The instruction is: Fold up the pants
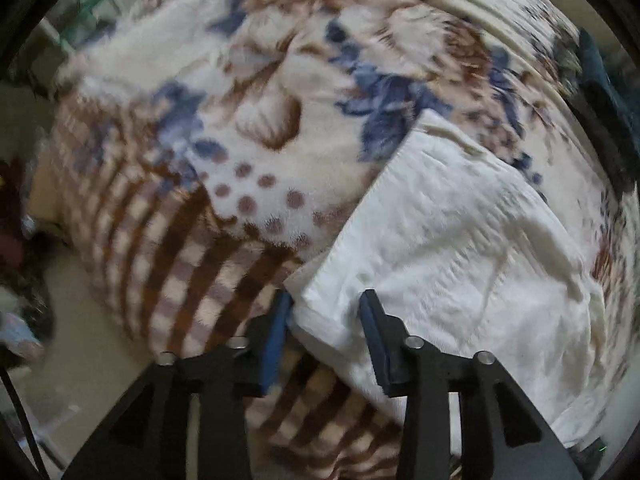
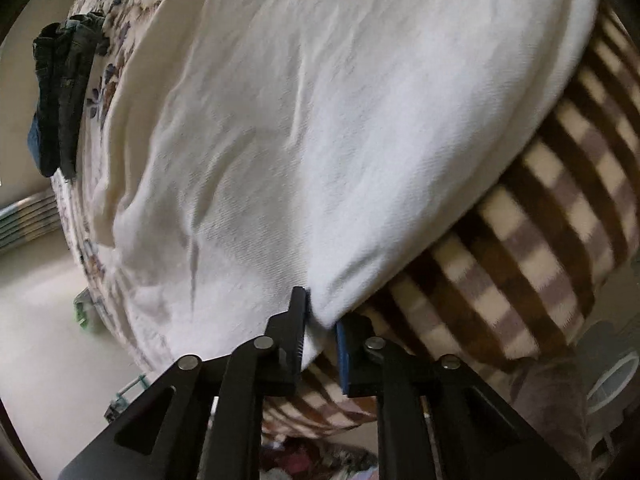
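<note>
White pants (image 2: 320,120) corner overhanging blanket (image 2: 560,216) edge

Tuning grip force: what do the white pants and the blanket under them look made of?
White pants: woven cotton-like twill, matte; fine diagonal weave and crisp creases show. Blanket: plush fleece, probably synthetic; fuzzy nap blurs its brown check and floral print.

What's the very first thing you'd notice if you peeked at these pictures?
The big white pants spread over a fuzzy blanket with blue flowers and brown checks. Next, the two black claws at the bottom: the left claw has a pants corner between its blue pads, and the right claw has another corner between its fingers. Dark jeans hang over the blanket's far left edge in the right wrist view.
</note>
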